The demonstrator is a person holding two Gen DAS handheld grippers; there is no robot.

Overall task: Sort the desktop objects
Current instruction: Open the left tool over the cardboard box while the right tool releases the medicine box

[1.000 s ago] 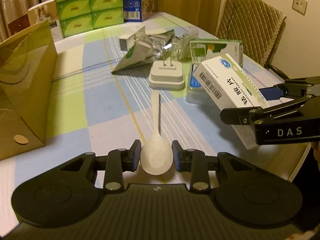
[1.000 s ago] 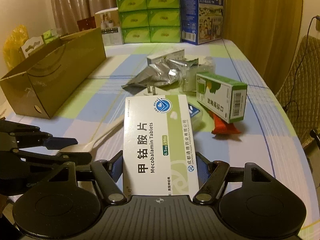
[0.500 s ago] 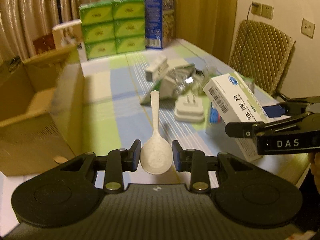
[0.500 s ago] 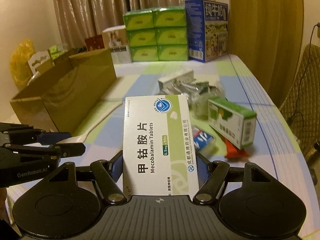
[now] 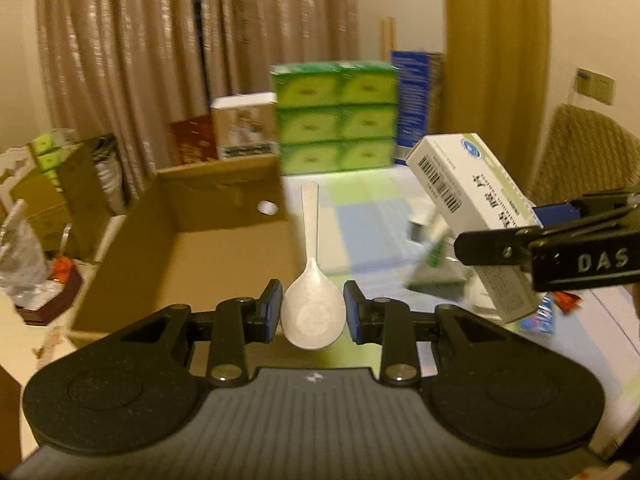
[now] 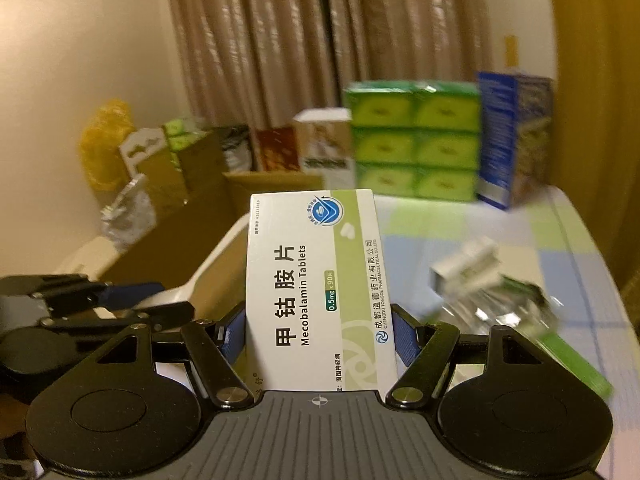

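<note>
Left claw point(image 5: 313, 312) grips the white spoon point(image 5: 310, 280) by its bowl, handle pointing ahead, up in the air beside the open cardboard box point(image 5: 200, 240). Right claw point(image 6: 320, 338) clamps the tablet box point(image 6: 316, 292) upright, lifted above the checked tabletop point(image 6: 560, 240). Background's blurred.

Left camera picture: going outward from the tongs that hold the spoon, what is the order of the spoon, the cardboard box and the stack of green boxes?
1. Spoon, gripped between the left tongs.
2. Cardboard box, just ahead on the left.
3. Green boxes, stacked at the table's far end.
</note>
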